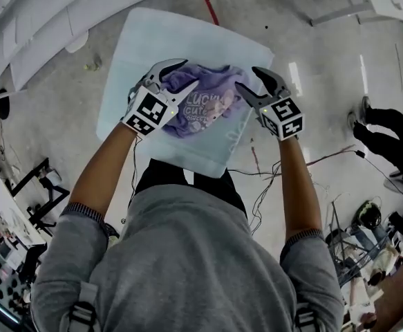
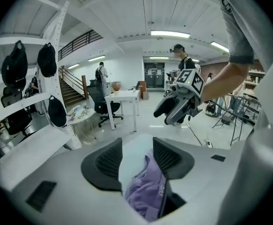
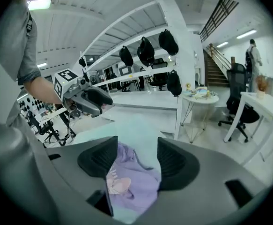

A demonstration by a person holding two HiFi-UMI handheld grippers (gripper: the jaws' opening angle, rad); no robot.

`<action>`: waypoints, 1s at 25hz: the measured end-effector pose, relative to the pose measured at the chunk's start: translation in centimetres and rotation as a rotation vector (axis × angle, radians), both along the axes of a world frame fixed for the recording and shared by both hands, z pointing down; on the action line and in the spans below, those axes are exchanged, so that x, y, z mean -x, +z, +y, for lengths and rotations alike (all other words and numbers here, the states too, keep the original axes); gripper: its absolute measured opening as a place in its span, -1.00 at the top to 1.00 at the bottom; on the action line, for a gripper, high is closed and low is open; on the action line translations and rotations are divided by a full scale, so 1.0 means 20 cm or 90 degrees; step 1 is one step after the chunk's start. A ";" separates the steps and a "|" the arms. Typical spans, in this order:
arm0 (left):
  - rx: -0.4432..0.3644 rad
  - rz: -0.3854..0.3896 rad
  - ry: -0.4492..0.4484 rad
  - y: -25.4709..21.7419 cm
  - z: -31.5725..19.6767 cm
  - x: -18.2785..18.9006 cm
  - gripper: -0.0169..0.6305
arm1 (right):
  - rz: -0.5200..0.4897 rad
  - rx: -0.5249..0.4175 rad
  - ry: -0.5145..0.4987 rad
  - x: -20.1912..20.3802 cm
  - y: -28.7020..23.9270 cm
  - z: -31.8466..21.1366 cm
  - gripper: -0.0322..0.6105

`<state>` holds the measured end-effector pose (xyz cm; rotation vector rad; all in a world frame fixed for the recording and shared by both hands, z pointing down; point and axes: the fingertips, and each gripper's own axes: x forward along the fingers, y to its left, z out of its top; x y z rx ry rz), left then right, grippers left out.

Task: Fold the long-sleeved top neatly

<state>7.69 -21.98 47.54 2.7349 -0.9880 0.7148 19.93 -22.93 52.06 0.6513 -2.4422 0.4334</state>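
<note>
A crumpled lilac long-sleeved top (image 1: pixel 202 102) with a pale print lies in a heap on a small pale blue table (image 1: pixel 146 40). My left gripper (image 1: pixel 182 79) hovers over the heap's left edge, its jaws apart. My right gripper (image 1: pixel 251 84) hovers over the right edge, also apart. In the left gripper view the left gripper (image 2: pixel 137 161) frames the top (image 2: pixel 148 193) low in the gap, with the pads clear of it. In the right gripper view the right gripper (image 3: pixel 136 161) looks down on the top (image 3: pixel 134 184), not pinching it.
The table's near edge (image 1: pixel 208 168) is close to my body. Cables (image 1: pixel 263 185) trail across the floor at right. A person's black shoes (image 1: pixel 384 131) stand at far right. White shelving (image 1: pixel 42 26) runs along the upper left; gear clutters the lower corners.
</note>
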 end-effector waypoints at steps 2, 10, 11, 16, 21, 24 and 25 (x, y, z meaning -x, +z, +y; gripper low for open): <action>0.012 -0.019 0.006 0.12 -0.04 0.03 0.27 | 0.024 0.013 -0.015 0.03 0.11 -0.04 0.03; 0.076 -0.083 0.042 0.53 -0.14 0.08 0.28 | 0.114 0.060 -0.082 0.08 0.47 -0.18 0.03; 0.083 -0.090 0.048 0.58 -0.15 0.08 0.28 | 0.121 0.065 -0.090 0.09 0.51 -0.19 0.04; 0.112 -0.130 0.105 0.79 -0.16 0.05 0.30 | 0.159 0.110 -0.134 0.11 0.69 -0.22 0.12; 0.145 -0.163 0.158 0.98 -0.15 0.04 0.31 | 0.216 0.136 -0.193 0.11 0.88 -0.19 0.16; 0.159 -0.182 0.185 1.07 -0.13 0.04 0.31 | 0.244 0.154 -0.221 0.10 0.96 -0.18 0.19; 0.164 -0.186 0.193 1.10 -0.13 0.04 0.31 | 0.251 0.160 -0.229 0.10 0.98 -0.18 0.21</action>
